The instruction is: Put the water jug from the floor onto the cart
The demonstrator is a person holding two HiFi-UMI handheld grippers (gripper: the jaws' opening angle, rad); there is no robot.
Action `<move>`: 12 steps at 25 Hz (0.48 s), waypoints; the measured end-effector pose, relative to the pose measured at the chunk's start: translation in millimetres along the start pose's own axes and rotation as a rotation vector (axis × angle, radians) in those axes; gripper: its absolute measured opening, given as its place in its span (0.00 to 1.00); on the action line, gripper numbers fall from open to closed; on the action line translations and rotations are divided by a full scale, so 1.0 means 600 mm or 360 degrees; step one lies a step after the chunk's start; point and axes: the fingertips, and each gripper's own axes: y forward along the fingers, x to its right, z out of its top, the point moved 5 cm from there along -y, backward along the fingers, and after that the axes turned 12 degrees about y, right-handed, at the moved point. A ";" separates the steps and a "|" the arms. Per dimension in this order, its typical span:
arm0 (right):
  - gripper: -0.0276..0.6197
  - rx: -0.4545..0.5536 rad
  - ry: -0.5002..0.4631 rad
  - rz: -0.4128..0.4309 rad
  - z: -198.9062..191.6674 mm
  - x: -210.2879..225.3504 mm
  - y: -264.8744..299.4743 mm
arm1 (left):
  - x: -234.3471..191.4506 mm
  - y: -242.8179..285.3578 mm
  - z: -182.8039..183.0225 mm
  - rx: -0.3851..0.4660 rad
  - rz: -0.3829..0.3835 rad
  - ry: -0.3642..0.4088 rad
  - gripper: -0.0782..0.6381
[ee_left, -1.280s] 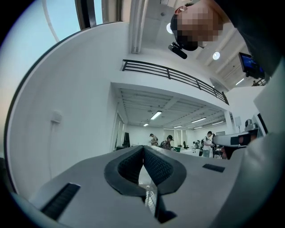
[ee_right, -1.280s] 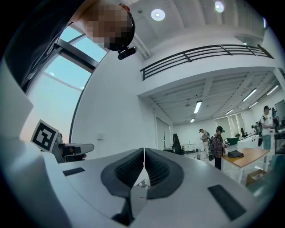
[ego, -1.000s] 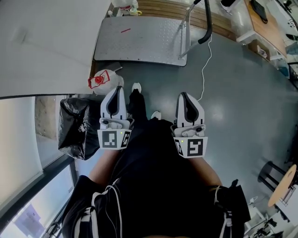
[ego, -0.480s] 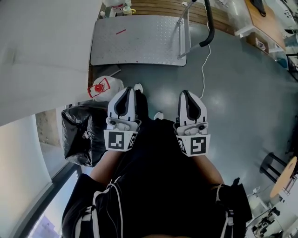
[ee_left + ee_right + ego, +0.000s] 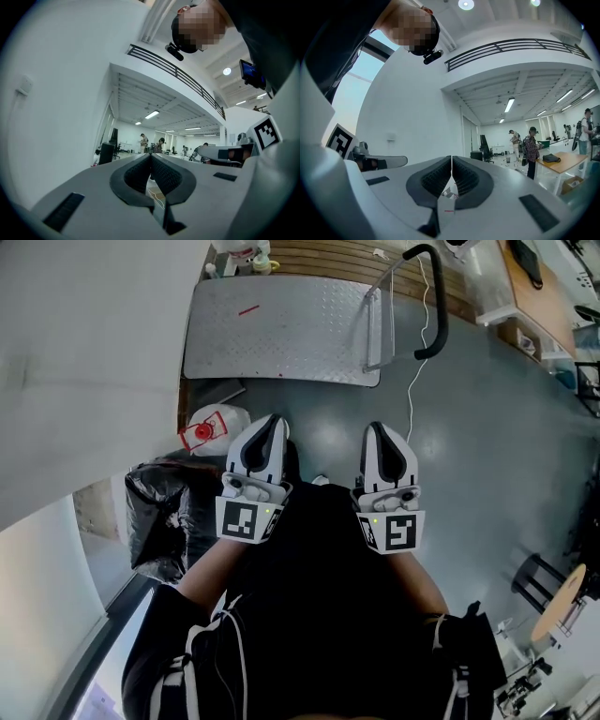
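The water jug [image 5: 217,418], pale and translucent with a red cap, stands on the grey floor by the wall, just left of my left gripper [image 5: 270,420]. The cart [image 5: 281,329] is a flat metal platform ahead of both grippers, with its black handle [image 5: 433,296] at its right end. My right gripper [image 5: 378,427] is level with the left one, a body's width to the right. Both point forward with their jaws shut and nothing between them, as the left gripper view [image 5: 151,154] and right gripper view [image 5: 451,158] confirm. Neither touches the jug.
A black rubbish bag [image 5: 161,517] sits on the floor behind the jug, against the white wall [image 5: 84,352]. A thin white cable [image 5: 412,381] trails from the cart handle. Tables [image 5: 539,296] stand at the far right, and a stool [image 5: 539,582] at the lower right.
The person has stepped forward: the cart is nearer and the jug now lies right beside the left gripper. Both grippers stayed shut and empty.
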 end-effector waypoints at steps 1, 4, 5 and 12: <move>0.07 -0.0010 0.0007 -0.0004 -0.002 0.001 0.009 | 0.001 0.005 -0.005 -0.0017 -0.0043 -0.0005 0.13; 0.07 -0.0027 0.0003 -0.0022 0.000 0.008 0.034 | 0.010 0.023 -0.013 -0.0036 -0.0167 0.0040 0.13; 0.07 -0.0030 -0.0004 -0.0024 0.002 0.010 0.042 | 0.012 0.029 -0.013 -0.0034 -0.0192 0.0046 0.13; 0.07 -0.0069 -0.0028 0.0011 0.006 0.003 0.106 | -0.028 0.064 -0.020 -0.0077 -0.0175 0.0006 0.13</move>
